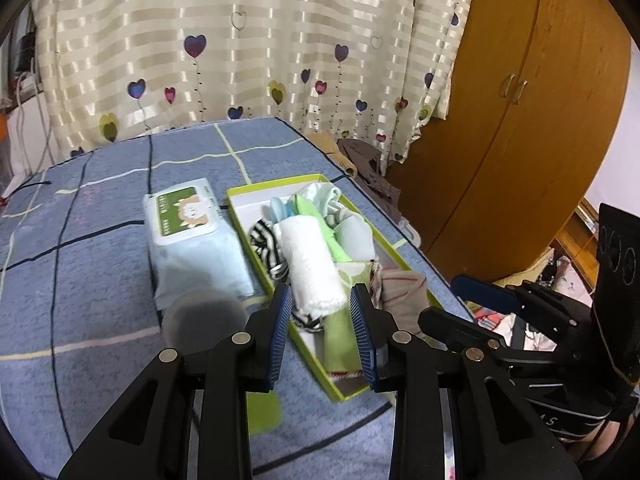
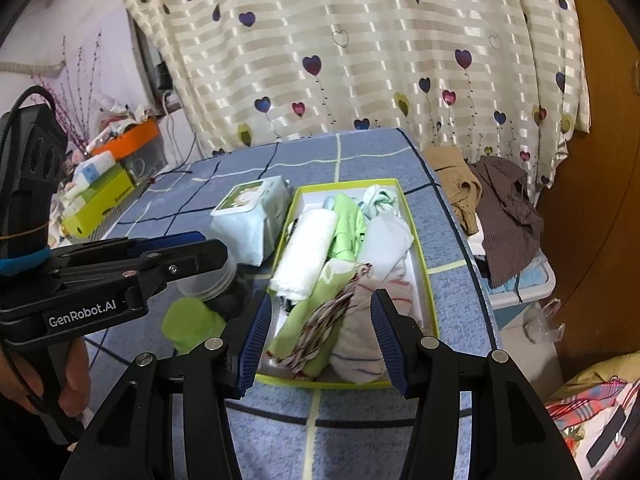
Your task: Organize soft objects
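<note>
towel (image 1: 310, 264): fluffy terry cloth | box (image 1: 276, 190): smooth card | wardrobe (image 1: 520, 120): glossy wood

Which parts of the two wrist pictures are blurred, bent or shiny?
Left wrist view: the wardrobe bows strongly near the edge, and the round jar beside the wet wipes pack looks smeared. Right wrist view: the curtain stripes shine, and black corners frame the picture.
</note>
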Tool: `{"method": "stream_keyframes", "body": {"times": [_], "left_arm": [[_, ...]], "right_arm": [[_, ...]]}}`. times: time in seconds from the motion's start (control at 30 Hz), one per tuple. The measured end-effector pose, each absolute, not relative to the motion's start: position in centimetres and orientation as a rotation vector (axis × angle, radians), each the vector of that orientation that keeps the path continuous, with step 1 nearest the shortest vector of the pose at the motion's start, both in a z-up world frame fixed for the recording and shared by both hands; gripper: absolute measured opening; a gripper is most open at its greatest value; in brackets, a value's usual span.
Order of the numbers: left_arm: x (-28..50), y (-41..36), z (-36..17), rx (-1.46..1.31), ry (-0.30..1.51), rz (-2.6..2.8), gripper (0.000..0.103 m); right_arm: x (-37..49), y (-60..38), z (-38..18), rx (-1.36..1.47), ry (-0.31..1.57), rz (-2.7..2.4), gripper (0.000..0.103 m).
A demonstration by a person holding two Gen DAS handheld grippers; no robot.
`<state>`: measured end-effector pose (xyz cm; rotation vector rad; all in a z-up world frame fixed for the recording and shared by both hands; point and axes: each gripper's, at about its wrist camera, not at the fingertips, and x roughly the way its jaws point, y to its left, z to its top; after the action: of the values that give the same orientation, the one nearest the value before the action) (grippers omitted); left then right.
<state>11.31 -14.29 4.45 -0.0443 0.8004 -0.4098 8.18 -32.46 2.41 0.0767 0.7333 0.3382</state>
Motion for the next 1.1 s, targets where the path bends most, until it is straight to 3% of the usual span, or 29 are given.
{"method": "stream_keyframes", "body": {"times": [0.13, 1.1], "left_arm": [[9.8, -13.5, 4.4, -0.043, 0.797, -0.376, 0.032], [3.8, -10.5, 2.1, -0.045, 0.832, -0.299, 0.032]], "right_arm": [[7.2, -31.5, 2.7, 0.06, 0.732, 0.341, 0.056], [2.9, -27.8, 1.1, 0.009, 0.784, 0.339, 0.059]]}}
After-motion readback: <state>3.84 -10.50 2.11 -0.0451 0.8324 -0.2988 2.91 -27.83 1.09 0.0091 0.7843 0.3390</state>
